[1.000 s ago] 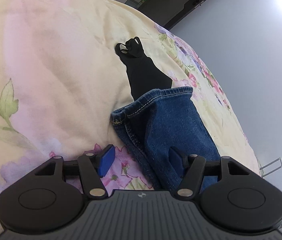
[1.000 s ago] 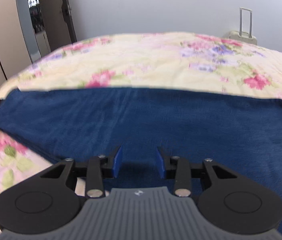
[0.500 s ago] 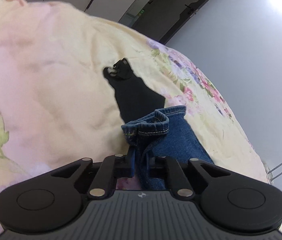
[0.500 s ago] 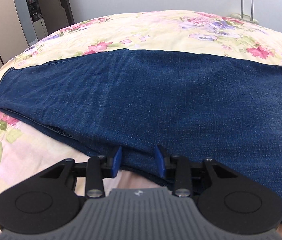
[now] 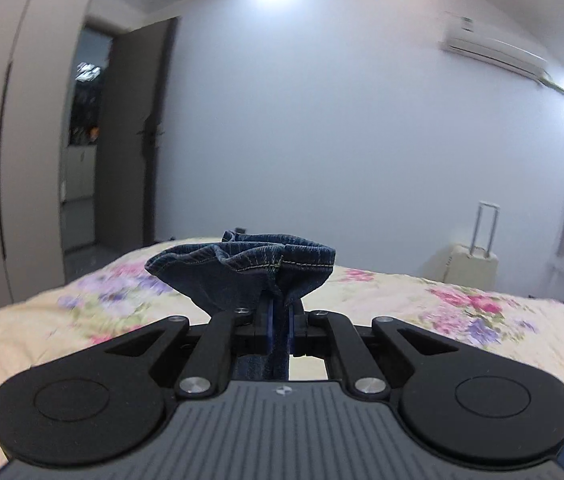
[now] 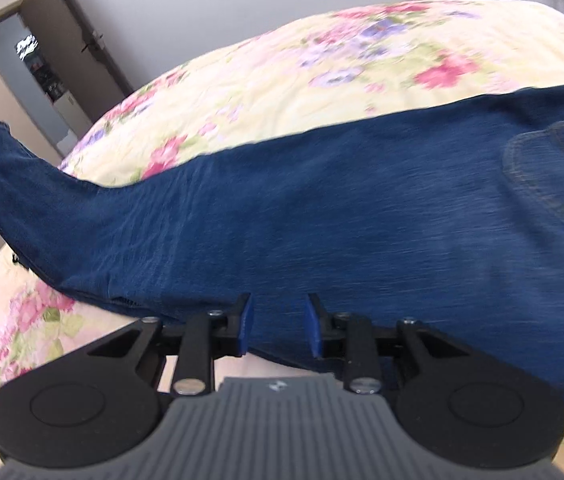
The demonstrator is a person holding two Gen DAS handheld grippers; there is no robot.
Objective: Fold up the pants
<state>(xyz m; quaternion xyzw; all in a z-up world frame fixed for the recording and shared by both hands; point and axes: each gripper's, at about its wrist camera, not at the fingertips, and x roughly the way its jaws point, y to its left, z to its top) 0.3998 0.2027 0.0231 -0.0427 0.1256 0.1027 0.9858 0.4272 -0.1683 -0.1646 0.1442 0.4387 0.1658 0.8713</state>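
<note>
The pants (image 6: 322, 216) are spread lengthwise across the flowered bed (image 6: 282, 64), the back pocket (image 6: 554, 176) toward the bed's right edge and the leg end raised off the bed at the left. That hem (image 5: 250, 268) is pinched flat between the pads of the left gripper (image 5: 278, 328), which is clamped nearly shut on it above the bed. The right gripper (image 6: 276, 326) is set over the near edge of the pants at mid-leg, its jaws closing with denim between them, not yet pressed. The lengthwise fold appears done; the crosswise fold, hem toward waist, is judged just begun, and flattening remains.
</note>
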